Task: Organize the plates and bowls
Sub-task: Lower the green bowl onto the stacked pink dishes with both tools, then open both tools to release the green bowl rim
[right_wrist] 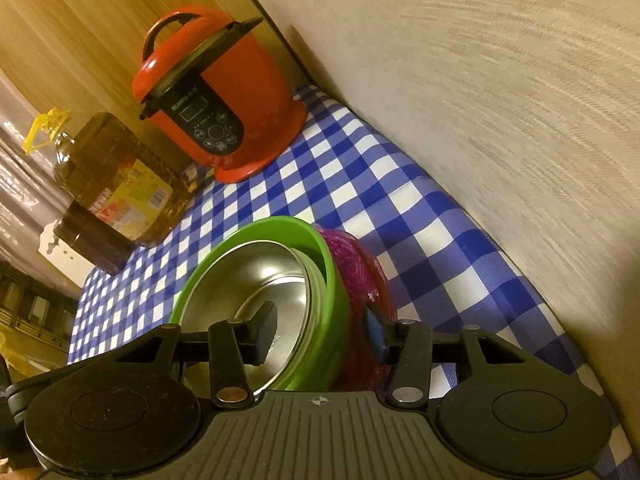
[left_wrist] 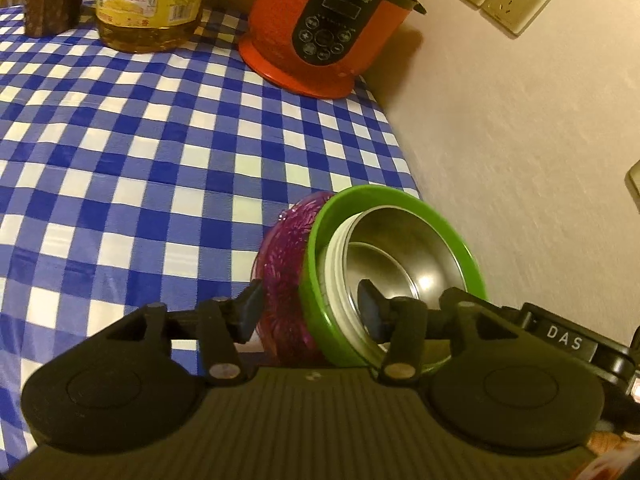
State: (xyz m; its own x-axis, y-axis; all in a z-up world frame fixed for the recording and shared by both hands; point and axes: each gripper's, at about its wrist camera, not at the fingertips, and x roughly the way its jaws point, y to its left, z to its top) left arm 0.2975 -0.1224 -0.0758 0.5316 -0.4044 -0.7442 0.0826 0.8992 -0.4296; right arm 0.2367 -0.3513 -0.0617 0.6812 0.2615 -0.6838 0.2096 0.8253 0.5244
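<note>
Purple bowl (left_wrist: 280,280) half-hidden behind green bowl (left_wrist: 394,276); btm cut off.

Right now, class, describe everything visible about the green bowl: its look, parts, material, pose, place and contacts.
The green bowl has a glossy, plastic-looking shell and a shiny steel-looking liner with a pale ribbed band under the rim. It looks empty. It sits nested in a purple patterned bowl on the checked tablecloth, near the wall. Each gripper has one finger inside it and one outside the stack; contact is unclear.

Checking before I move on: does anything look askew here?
Yes. The green bowl with the steel bowl nested inside is tipped on its side against the purple bowl on the checked tablecloth.
</note>
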